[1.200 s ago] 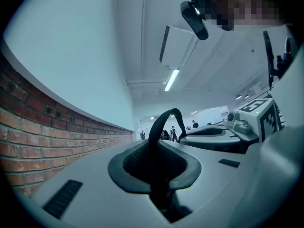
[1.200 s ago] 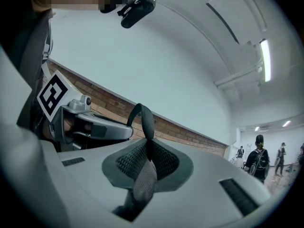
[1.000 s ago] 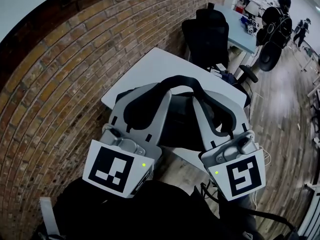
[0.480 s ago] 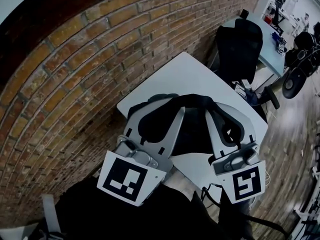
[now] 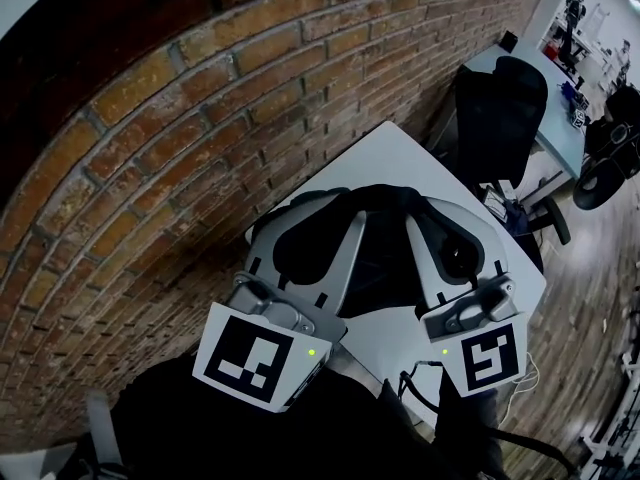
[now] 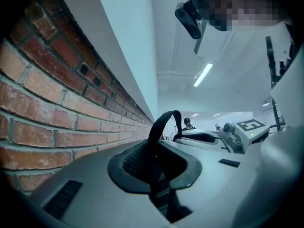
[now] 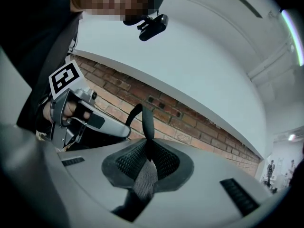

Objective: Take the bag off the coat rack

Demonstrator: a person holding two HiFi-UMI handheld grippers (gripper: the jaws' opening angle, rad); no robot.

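Observation:
A black bag (image 5: 385, 268) hangs between my two grippers above a white table (image 5: 400, 153). Its black strap (image 5: 385, 196) arches from one gripper to the other. My left gripper (image 5: 318, 218) is shut on one end of the strap (image 6: 160, 127), which runs up out of the jaws. My right gripper (image 5: 447, 223) is shut on the other end, where grey webbing (image 7: 144, 175) and the black strap (image 7: 145, 122) pass between the pads. Both grippers point about level, side by side. No coat rack is in view.
A brick wall (image 5: 200, 138) runs close along the left. A black office chair (image 5: 500, 108) stands beyond the table, with more desks and people (image 5: 575, 8) far right. Cables (image 5: 520, 378) lie on the wooden floor (image 5: 590, 298) by the table's near corner.
Both grippers have carried the bag along the brick wall, which now looks closer. The table and chair have shifted right in view. Both grips are unchanged.

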